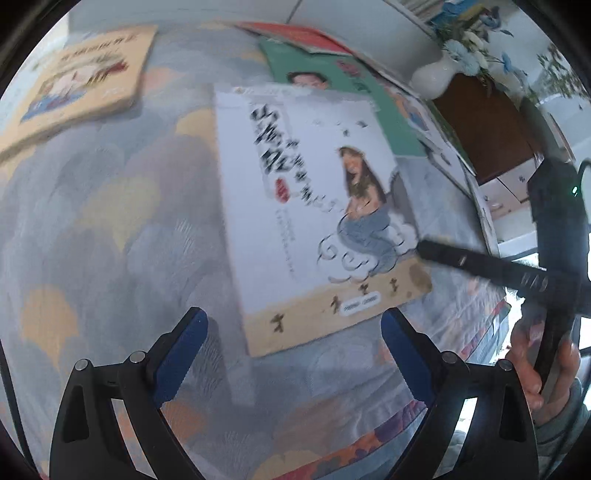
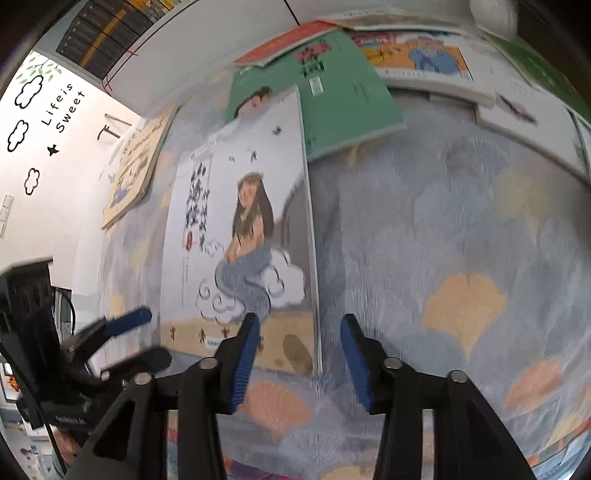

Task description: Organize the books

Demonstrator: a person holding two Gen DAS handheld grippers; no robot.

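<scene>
Lying flat on the patterned bedspread [image 1: 110, 229] at twelve o'clock of both empty, parted grippers [image 1: 293, 354] [image 2: 299, 356], the white mermaid book [image 1: 314, 206] looks thin, light, bendy; pinch its free bottom edge.

In front of you a white book [image 1: 306, 206] lies flat and closed at the centre of the frame, its cover showing a long-haired mermaid on clouds, black brush lettering and a tan band along its lower edge. Its upper end overlaps a green book [image 1: 332, 92], which in turn lies under a red-covered book [image 1: 295, 35] near the top. A tan book [image 1: 81, 81] with a cartoon cover lies apart at upper left. At upper right of the right wrist view, more illustrated books [image 2: 424, 62] lie overlapped.
</scene>
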